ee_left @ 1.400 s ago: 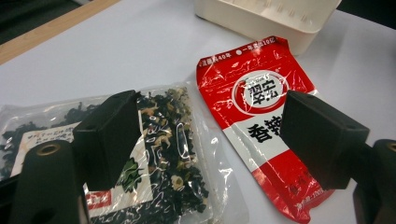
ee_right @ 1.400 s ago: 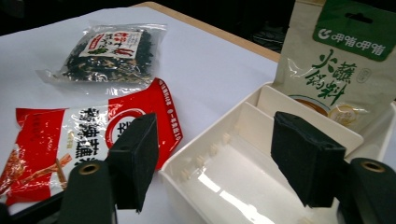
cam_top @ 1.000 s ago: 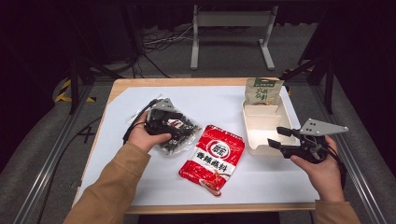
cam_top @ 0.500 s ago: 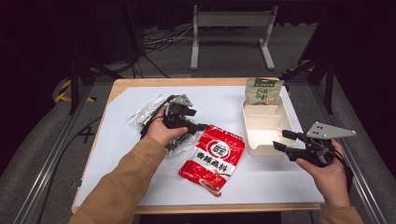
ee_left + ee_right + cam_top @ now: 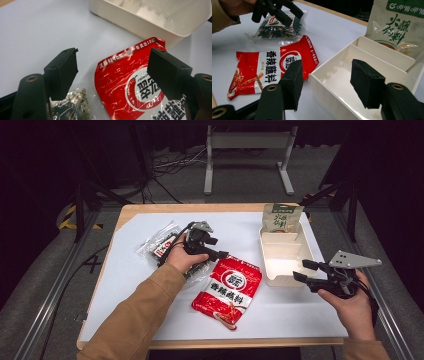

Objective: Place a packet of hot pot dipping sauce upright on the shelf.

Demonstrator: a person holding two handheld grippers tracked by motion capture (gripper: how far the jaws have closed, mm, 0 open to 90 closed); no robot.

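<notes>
Close-up — punched hole (image 5: pixel 128 52) atop red packet (image 5: pixel 130 85)

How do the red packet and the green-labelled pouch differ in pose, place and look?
The red packet lies flat on the white table, while the green-labelled pouch stands upright. The red packet sits outside the white tray, just left of it; the pouch stands in the tray's far compartment. The packet is bright red with a white roundel; the pouch is pale beige with a green top. Both are sealed, printed food pouches, and neither is gripped.
</notes>
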